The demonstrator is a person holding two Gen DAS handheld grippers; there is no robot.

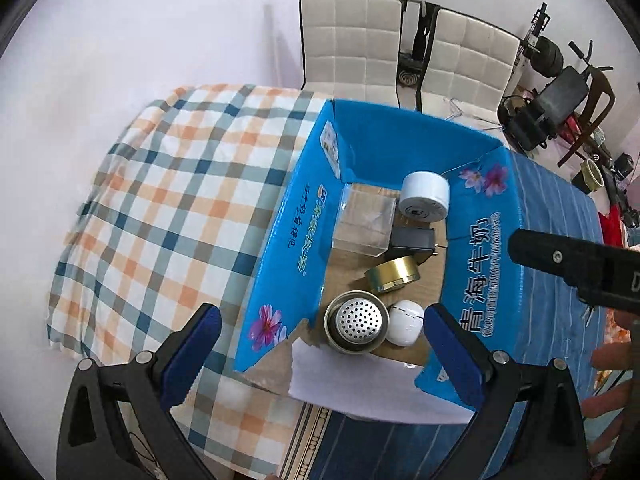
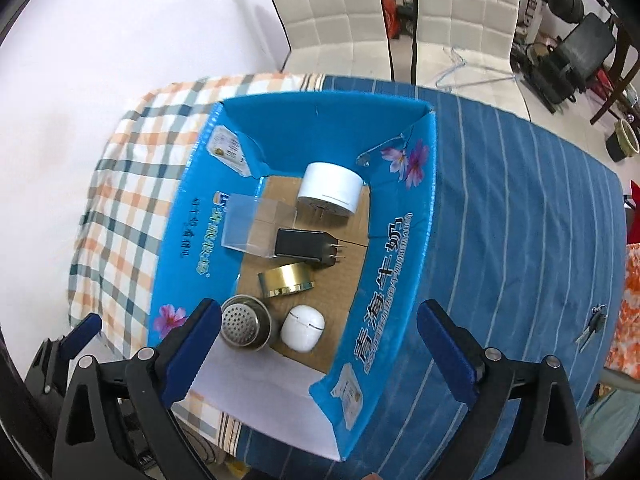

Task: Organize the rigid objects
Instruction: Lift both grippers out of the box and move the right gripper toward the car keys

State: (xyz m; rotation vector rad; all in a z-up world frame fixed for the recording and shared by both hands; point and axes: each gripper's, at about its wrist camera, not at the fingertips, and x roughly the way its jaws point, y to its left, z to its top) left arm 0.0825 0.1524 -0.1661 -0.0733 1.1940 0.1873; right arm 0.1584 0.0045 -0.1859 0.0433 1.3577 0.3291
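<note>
An open blue cardboard box (image 1: 288, 240) (image 2: 188, 216) stands on the table. Inside lie a white cylinder (image 1: 425, 197) (image 2: 330, 194), a clear plastic box (image 1: 362, 222) (image 2: 256, 226), a black plug adapter (image 1: 412, 240) (image 2: 306, 248), a brass tape-like ring (image 1: 394, 274) (image 2: 286, 278), a metal strainer cup (image 1: 357, 322) (image 2: 245, 326) and a white earbud case (image 1: 406, 320) (image 2: 303, 327). My left gripper (image 1: 320, 360) is open and empty above the box's near end. My right gripper (image 2: 320, 354) is open and empty over the same end.
The table has a plaid cloth (image 1: 160, 200) on the left and a blue striped cloth (image 2: 520, 220) on the right. Keys (image 2: 594, 326) lie on the blue cloth. Two white chairs (image 1: 352, 40) stand behind the table. Exercise gear (image 1: 560, 92) is at the far right.
</note>
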